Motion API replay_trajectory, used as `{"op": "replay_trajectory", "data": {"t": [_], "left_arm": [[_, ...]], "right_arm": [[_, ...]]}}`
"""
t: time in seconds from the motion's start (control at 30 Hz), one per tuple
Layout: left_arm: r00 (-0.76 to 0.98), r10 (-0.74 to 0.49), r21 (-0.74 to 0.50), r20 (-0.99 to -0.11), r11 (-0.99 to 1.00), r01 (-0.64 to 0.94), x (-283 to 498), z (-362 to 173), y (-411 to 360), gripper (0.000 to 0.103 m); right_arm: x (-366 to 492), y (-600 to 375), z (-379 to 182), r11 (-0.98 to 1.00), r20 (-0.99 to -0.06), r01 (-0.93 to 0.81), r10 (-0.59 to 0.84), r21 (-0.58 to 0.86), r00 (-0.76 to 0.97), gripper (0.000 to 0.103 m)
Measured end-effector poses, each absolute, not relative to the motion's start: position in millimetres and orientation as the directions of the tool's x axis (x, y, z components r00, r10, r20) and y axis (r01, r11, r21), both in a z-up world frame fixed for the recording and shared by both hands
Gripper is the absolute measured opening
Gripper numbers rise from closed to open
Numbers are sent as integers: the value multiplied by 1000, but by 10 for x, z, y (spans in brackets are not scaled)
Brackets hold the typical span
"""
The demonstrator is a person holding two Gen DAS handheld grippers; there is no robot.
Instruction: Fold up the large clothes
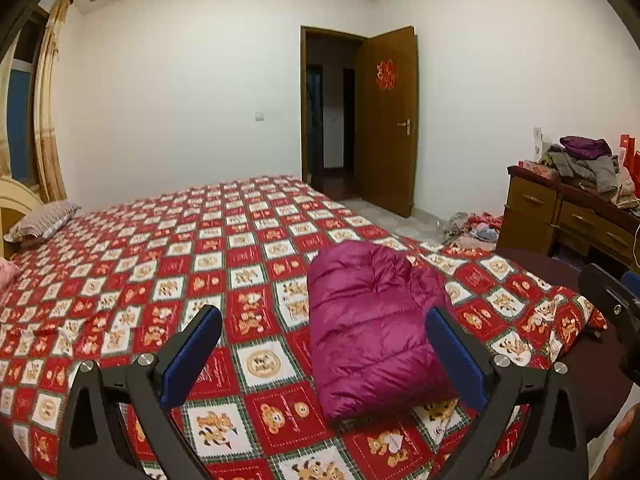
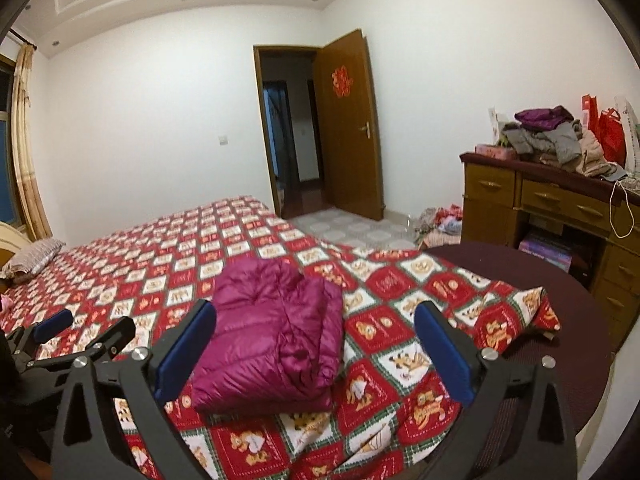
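Observation:
A magenta puffer jacket (image 1: 372,328) lies folded into a compact bundle on the red patterned bedspread (image 1: 168,264), near the bed's front corner. It also shows in the right wrist view (image 2: 272,336). My left gripper (image 1: 324,356) is open and empty, held above the bed with the jacket between and just beyond its blue pads. My right gripper (image 2: 312,352) is open and empty, hovering just short of the jacket. The left gripper shows at the left edge of the right wrist view (image 2: 60,336).
A pillow (image 1: 44,220) lies at the bed's head. A wooden dresser (image 2: 560,216) piled with clothes (image 2: 552,140) stands at the right. More clothes (image 1: 476,228) lie on the floor. A dark round surface (image 2: 560,320) sits under the bedspread corner. The door (image 2: 348,128) stands open.

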State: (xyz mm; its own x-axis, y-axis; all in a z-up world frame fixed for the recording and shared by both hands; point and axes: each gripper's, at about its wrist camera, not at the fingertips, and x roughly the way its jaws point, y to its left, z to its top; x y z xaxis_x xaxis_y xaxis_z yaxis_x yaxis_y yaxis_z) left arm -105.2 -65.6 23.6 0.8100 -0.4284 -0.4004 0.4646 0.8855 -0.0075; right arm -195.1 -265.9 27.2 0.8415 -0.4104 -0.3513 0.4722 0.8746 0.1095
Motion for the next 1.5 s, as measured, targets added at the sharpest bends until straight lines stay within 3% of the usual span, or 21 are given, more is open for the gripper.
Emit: {"op": "replay_trajectory", "data": {"t": [0.63, 1.5], "left_arm": [[841, -423, -6, -338, 894, 447, -1097, 468, -569, 102], [847, -392, 6, -359, 906, 422, -941, 460, -547, 102]], "right_arm": [[-1907, -2596, 419, 883, -303, 458, -411, 103, 860, 103], [-1753, -2635, 452, 887, -312, 452, -405, 96, 860, 103]]}}
